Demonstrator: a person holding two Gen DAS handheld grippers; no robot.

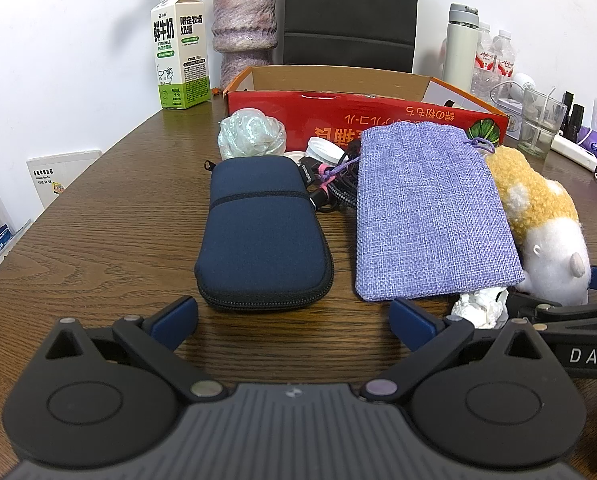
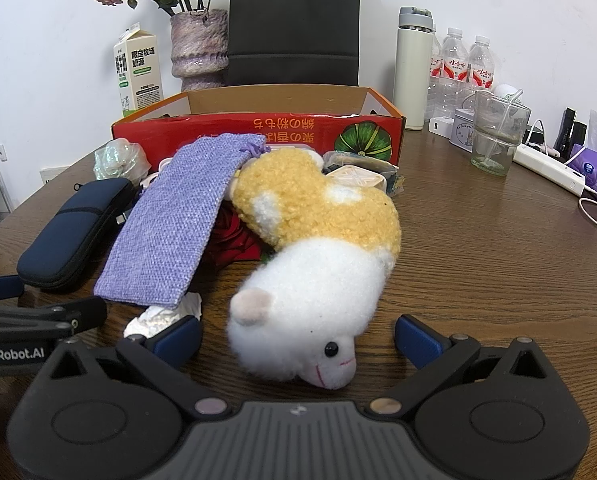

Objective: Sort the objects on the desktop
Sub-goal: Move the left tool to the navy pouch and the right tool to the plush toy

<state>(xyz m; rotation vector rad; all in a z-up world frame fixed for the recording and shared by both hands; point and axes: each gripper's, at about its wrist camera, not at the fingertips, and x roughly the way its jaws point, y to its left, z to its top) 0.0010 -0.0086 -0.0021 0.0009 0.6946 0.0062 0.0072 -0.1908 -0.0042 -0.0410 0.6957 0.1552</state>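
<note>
Lying directly ahead of the right tongs (image 2: pixel 297 340), between wide-spread jaws: plush toy (image 2: pixel 318 248), head nearest. Looking soft, light, squashy; likely gripping best across the white head. Sitting just beyond the left tongs (image 1: pixel 293 316), jaws likewise spread wide and holding nothing: navy zip case (image 1: pixel 264 232), seemingly semi-stiff, easy to pinch across its near end. Leaning against the toy: limp purple pouch (image 2: pixel 170 232), crumpled tissue (image 2: pixel 166 318) beneath. Waiting behind everything: red cardboard box (image 2: pixel 226 130). Crowding the gap: tangled cables (image 1: pixel 330 188).

Pouch (image 1: pixel 430 212) between case (image 1: pixel 264 232) and, seemingly overlapping, plush (image 2: pixel 318 256)
</note>
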